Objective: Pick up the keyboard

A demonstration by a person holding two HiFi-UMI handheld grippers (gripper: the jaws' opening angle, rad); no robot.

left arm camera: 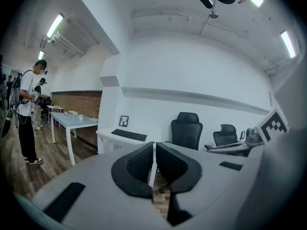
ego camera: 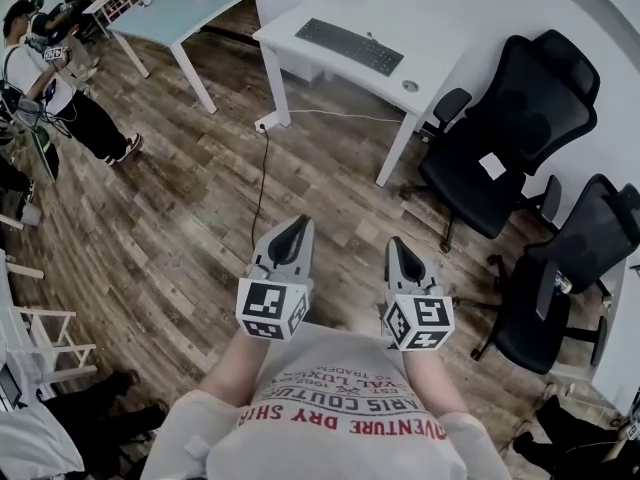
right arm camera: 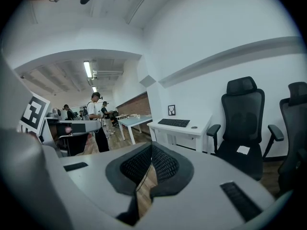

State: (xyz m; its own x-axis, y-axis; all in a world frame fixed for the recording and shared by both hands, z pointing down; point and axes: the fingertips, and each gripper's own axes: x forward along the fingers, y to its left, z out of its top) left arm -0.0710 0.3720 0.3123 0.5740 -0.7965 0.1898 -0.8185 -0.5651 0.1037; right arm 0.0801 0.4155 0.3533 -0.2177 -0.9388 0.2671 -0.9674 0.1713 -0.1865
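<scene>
Far across floor, on white desk (ego camera: 440, 40): keyboard (ego camera: 350, 46), well apart from both grippers. Left gripper (ego camera: 297, 230) & right gripper (ego camera: 400, 249): jaws together, nothing held. Keyboard prob. light, rigid, thin, smooth plastic; best pinched at short ends.

Legible print was found on one item only, the person's shirt (ego camera: 340, 413), seen upside down in the head view. The lowest line, in red capitals, read in part "VENTURE DRY SH". The line above it read in part "ARIS COUTUR". A smaller line above that appeared to read "VAL LUXE". The ends of all lines were cut off. The left gripper (ego camera: 295, 232) and right gripper (ego camera: 402, 250) each bore black-and-white square markers (ego camera: 263, 302), coded patterns only. A white slip (ego camera: 492, 165) on a black chair (ego camera: 520, 98) was too small to read.
</scene>
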